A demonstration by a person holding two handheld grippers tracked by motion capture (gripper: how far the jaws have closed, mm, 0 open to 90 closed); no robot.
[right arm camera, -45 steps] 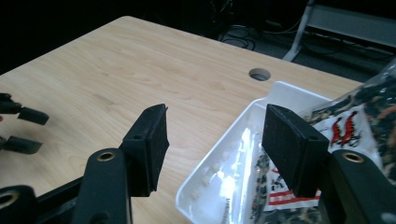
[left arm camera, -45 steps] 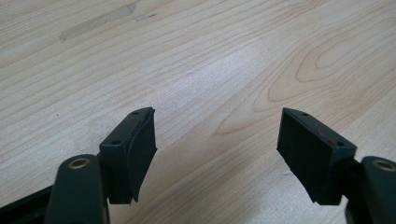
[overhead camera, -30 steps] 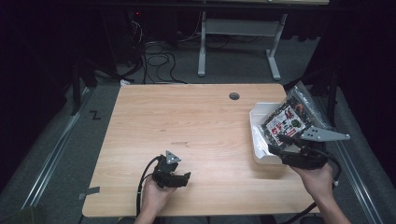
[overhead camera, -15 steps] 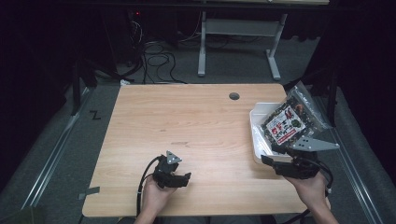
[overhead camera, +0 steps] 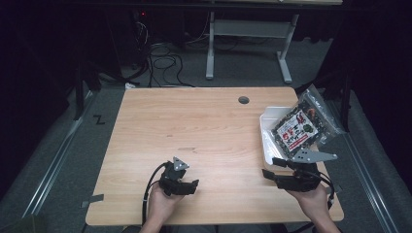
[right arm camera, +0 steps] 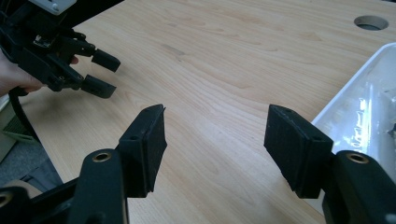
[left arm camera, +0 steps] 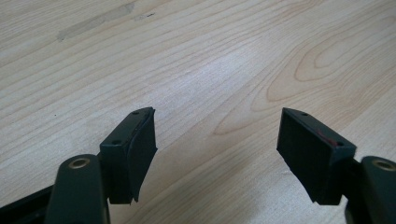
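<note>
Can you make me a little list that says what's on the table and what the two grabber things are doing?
table: light wooden top with a round hole near the far edge
tray: white tray at the table's right side
bag: clear snack bag with a dark, red and white label, leaning in the tray
left gripper: jaws open, nothing between them, over bare wood near the front edge
right gripper: jaws open, empty, just in front of the tray, not touching the bag
</note>
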